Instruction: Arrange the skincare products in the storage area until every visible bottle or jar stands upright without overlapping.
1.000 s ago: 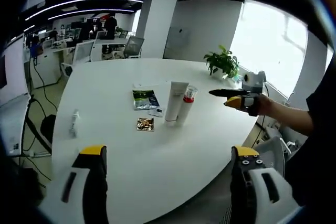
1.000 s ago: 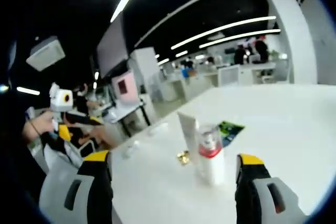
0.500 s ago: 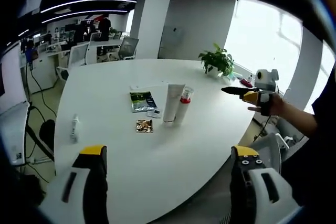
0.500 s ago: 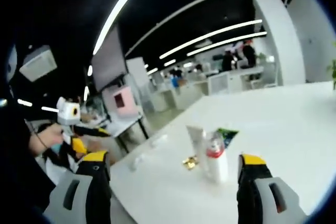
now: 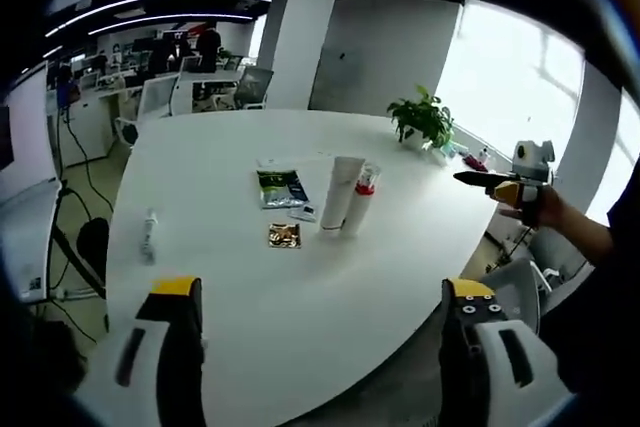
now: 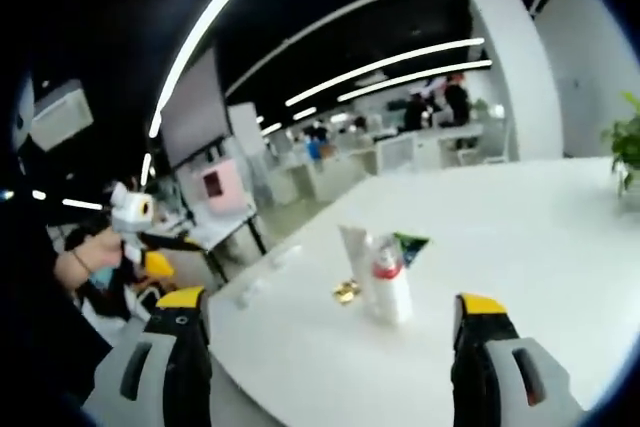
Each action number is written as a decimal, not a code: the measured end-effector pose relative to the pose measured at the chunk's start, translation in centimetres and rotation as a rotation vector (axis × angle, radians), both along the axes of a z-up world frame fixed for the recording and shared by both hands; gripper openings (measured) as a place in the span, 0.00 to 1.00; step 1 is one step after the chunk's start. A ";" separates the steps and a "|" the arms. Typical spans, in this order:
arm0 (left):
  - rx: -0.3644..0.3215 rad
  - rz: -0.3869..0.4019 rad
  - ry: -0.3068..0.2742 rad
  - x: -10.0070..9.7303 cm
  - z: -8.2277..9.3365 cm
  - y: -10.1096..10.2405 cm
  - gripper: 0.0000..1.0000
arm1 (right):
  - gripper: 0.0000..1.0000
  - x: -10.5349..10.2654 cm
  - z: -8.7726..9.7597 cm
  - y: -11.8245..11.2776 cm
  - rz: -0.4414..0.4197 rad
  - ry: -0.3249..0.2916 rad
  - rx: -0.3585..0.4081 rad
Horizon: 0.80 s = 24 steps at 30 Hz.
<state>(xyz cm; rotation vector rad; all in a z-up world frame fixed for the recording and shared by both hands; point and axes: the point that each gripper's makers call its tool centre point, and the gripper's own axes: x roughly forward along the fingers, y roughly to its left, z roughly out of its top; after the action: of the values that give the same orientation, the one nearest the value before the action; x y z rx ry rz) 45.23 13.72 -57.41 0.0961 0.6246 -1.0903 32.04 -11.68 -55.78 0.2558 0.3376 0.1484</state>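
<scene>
Standing upright together: tube (image 5: 342, 194), bottle (image 5: 361, 199).

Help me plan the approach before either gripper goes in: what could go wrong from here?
The white tube and red-capped bottle stand side by side, apparently touching, so gripping one could topple the other. The small item lying near the table edge could get pushed off.
</scene>
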 end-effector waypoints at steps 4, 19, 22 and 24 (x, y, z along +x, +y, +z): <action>0.006 0.026 0.006 0.2 -0.2 1.0 0.94 | 0.99 -1.4 0.2 -0.4 -0.001 0.010 -0.023; 0.045 0.094 0.044 -0.2 -1.8 2.9 0.99 | 0.99 -2.2 -0.5 -0.7 -0.031 -0.009 0.012; 0.048 0.090 0.040 -0.1 -1.8 2.8 0.99 | 0.99 -2.3 -0.7 -0.7 -0.028 0.000 0.008; 0.055 0.089 0.042 -0.1 -2.0 2.8 0.99 | 0.99 -2.4 -0.9 -0.9 -0.034 0.003 0.010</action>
<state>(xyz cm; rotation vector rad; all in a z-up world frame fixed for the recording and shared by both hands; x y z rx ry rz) 45.16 16.50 -59.39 0.0922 0.6907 -0.9912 29.65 -12.61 -56.66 0.2711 0.3354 0.1166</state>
